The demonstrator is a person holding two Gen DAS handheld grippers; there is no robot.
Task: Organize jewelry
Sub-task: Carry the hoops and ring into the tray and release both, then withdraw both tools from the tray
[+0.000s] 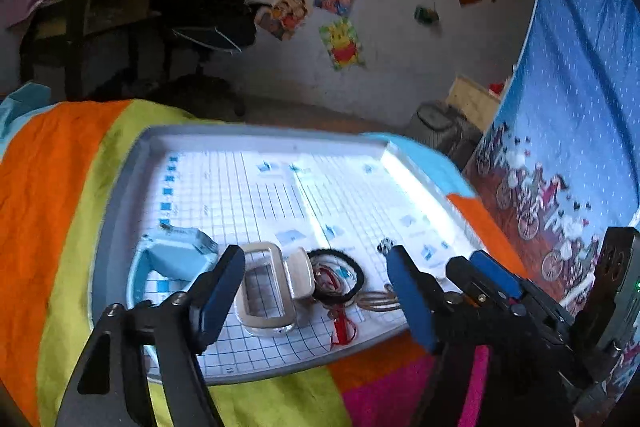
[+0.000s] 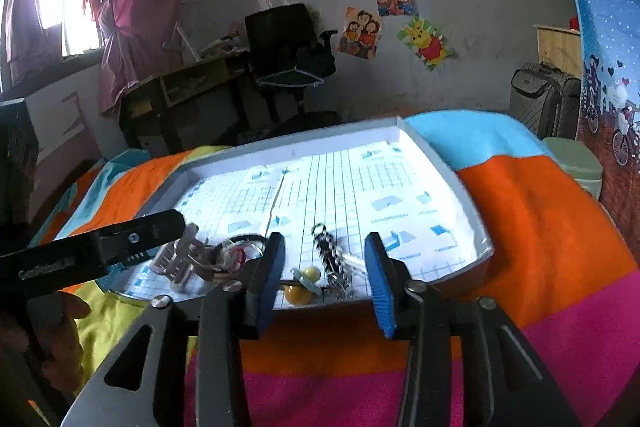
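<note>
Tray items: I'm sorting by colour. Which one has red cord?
The black hair tie beside the clear box; red cord trails from it, unlike the rest.

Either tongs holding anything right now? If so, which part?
Nothing held. The left tongs stand open above the small case on the tray. The right tongs are open too, with the chain lying untouched between the fingers.

The left tool [image 1: 316, 291] hangs with jaws apart over the near edge of a grey tray [image 1: 120, 187] lying on a striped bedspread [image 1: 52, 187]. Between its fingers sit a clear plastic box [image 1: 266, 297] and a black hair tie [image 1: 340, 277]; the right tool [image 1: 496, 279] is alongside.
</note>
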